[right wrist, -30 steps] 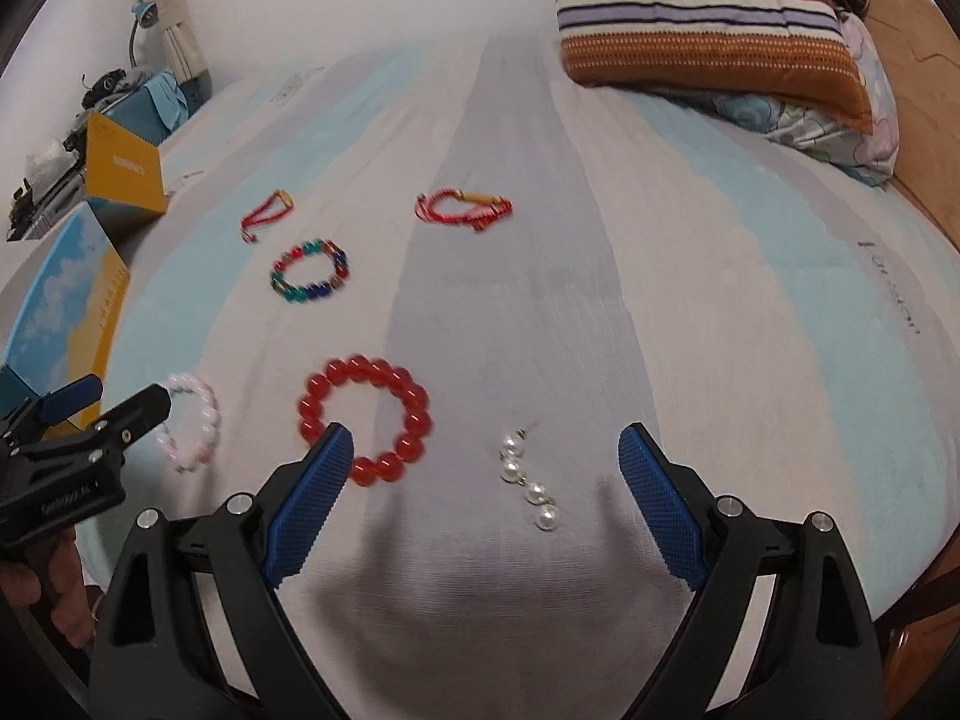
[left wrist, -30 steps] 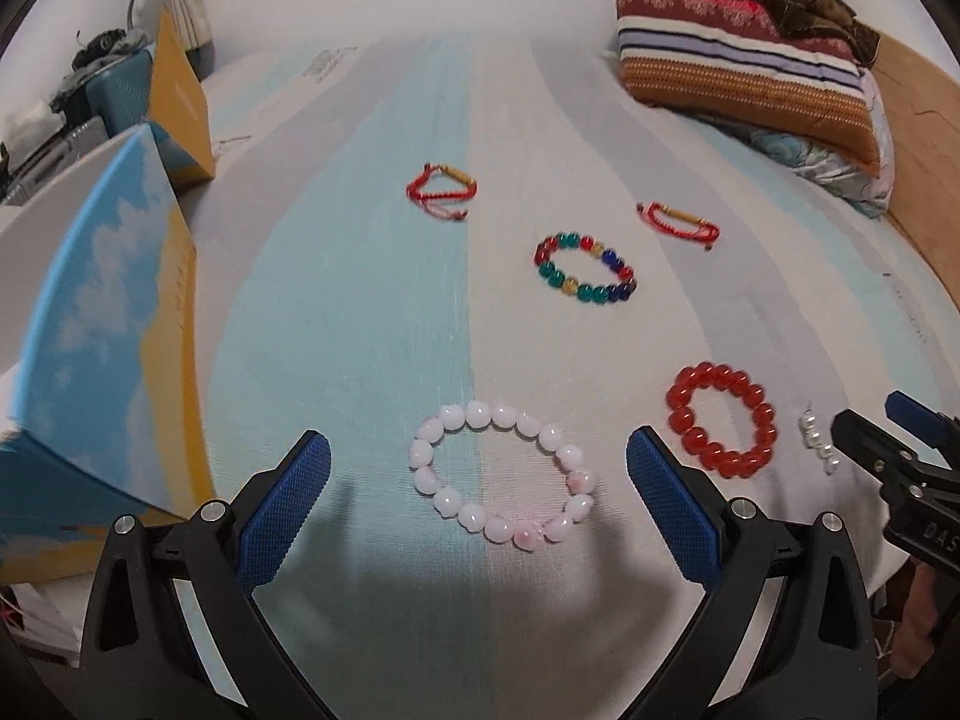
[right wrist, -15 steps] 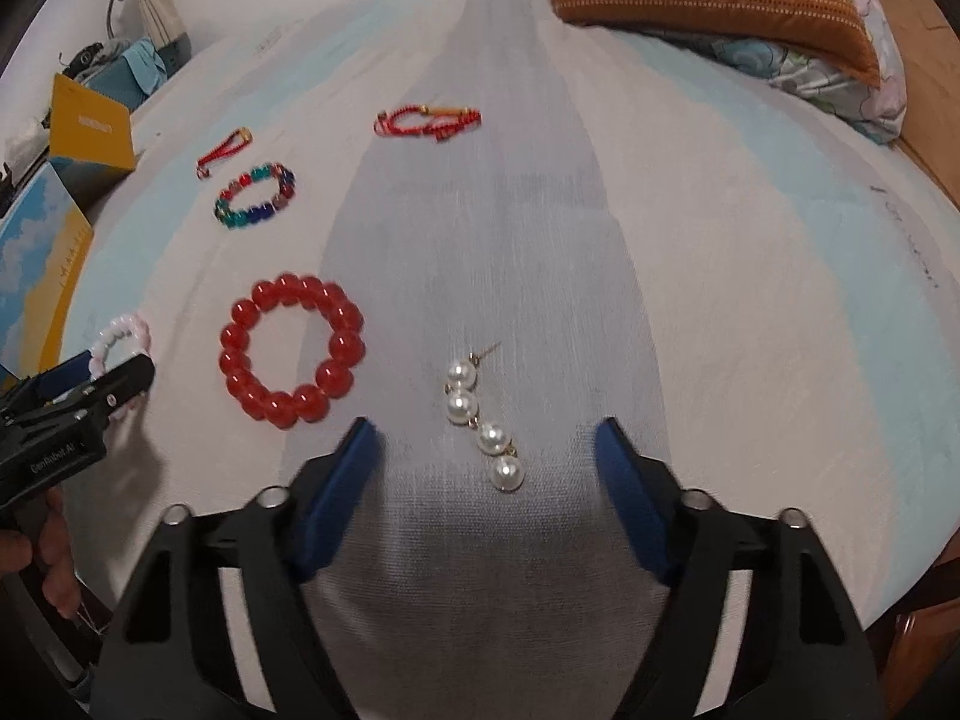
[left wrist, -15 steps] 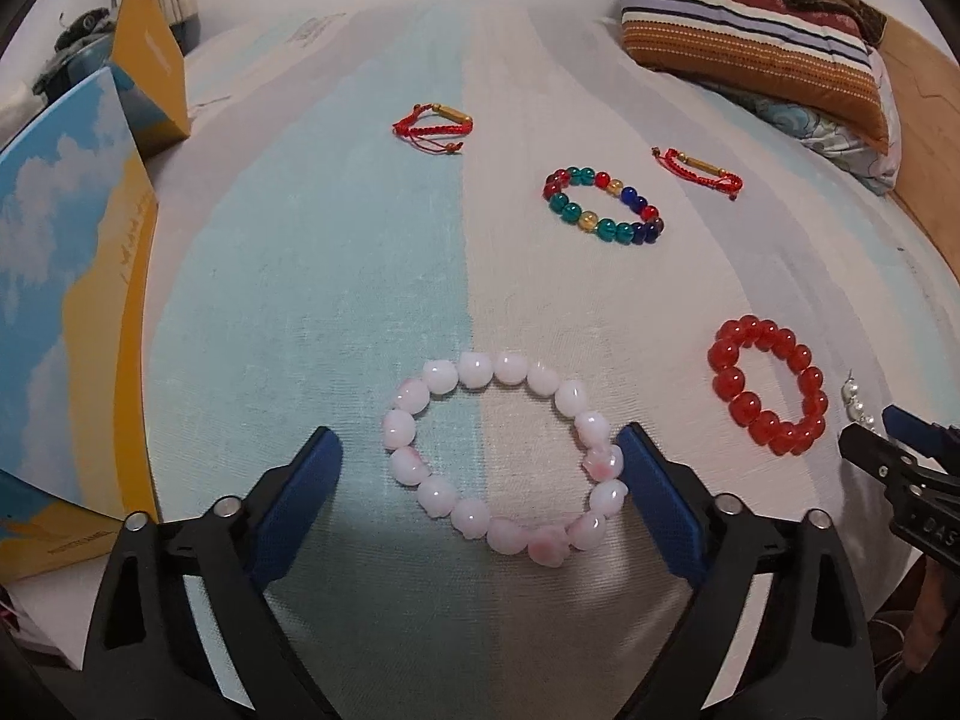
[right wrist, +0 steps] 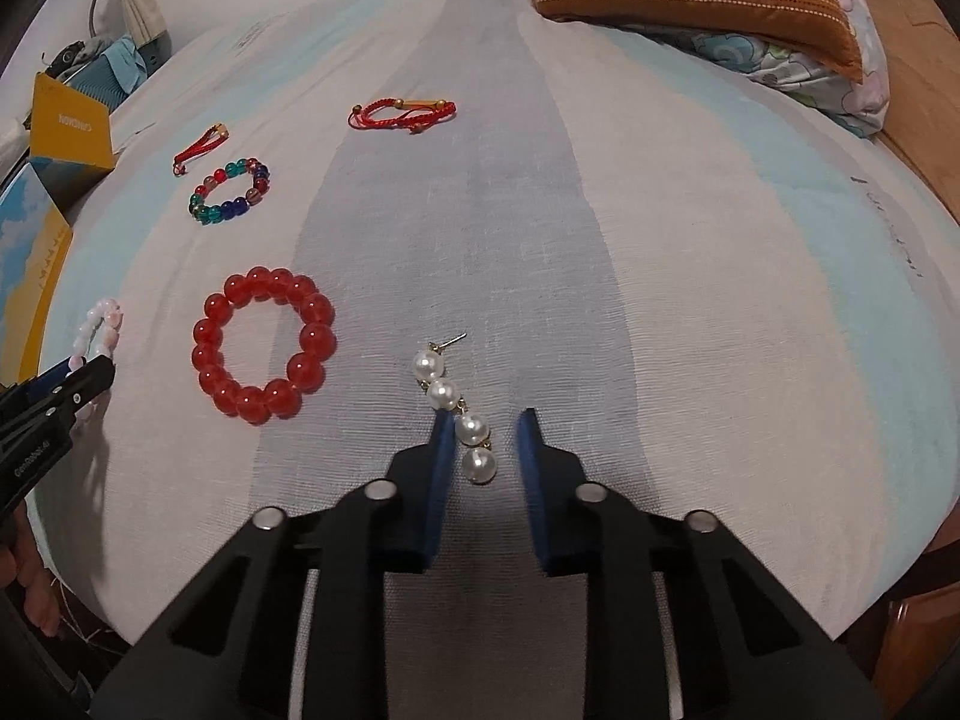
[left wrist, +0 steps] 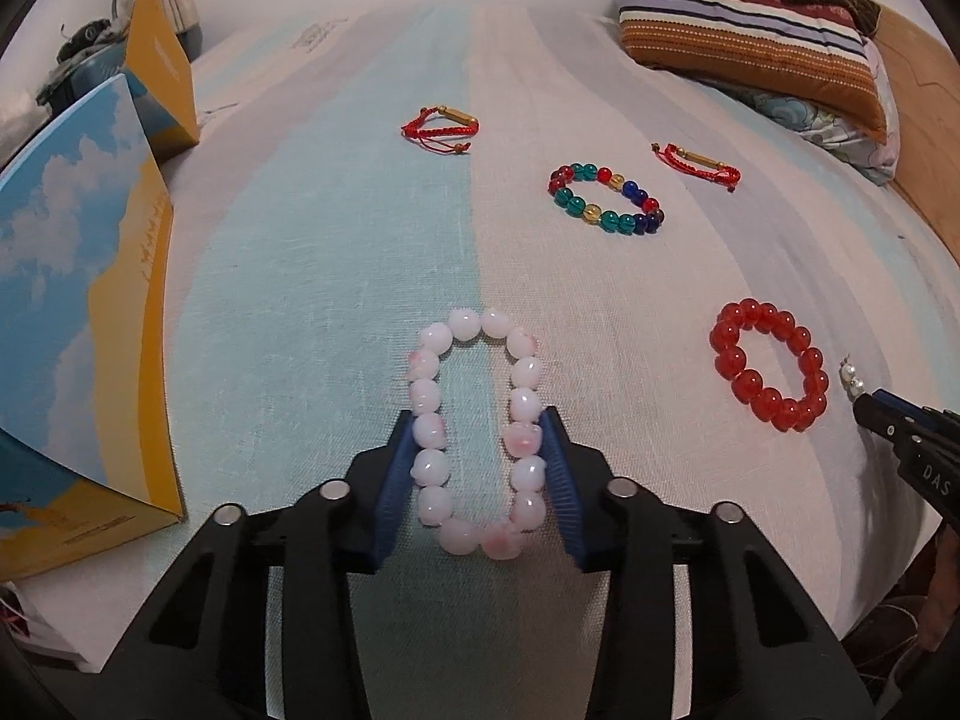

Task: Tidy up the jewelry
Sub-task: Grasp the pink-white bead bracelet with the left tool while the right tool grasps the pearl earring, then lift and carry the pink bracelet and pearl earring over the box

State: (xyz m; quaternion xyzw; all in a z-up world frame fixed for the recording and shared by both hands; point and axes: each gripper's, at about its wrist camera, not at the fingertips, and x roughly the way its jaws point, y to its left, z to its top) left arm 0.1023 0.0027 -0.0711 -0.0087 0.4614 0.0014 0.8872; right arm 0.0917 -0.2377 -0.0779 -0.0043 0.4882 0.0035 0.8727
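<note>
**Hand-held grippers close on the pink bracelet and the pearl earring**

Our left hand-held gripper (left wrist: 480, 468) is closing, and its ribbed blue pads already press both sides of the pink bracelet (left wrist: 474, 432), squeezing the ring of beads into a long narrow oval on the bed (left wrist: 336, 252). We see pale, milky beads, some flushed with rose, round and glossy.

Our right hand-held gripper (right wrist: 485, 456) is closing as well, its jaws narrow. The pearl earring (right wrist: 457, 408) lies between them: the left pad sits against the lower pearls, while a gap shows on the right side. It is a short string of four white, shiny pearls with small gold links and a thin metal post at the far end.

To the left of the earring we see the red bracelet (right wrist: 263, 343), a ring of large translucent beads lying flat. Farther back lie a multicolour bracelet (right wrist: 229, 191) of small glass-like beads in green, blue, red and amber, and two red cord bracelets (left wrist: 441, 123) (left wrist: 696, 163), each woven, with a slim gold tube.

The bed wears a coarse woven sheet in broad stripes of pale blue, grey and cream. A striped pillow (left wrist: 744, 18) sits at the far right, and a box (left wrist: 78, 312) printed with sky and clouds stands at the left edge.
</note>
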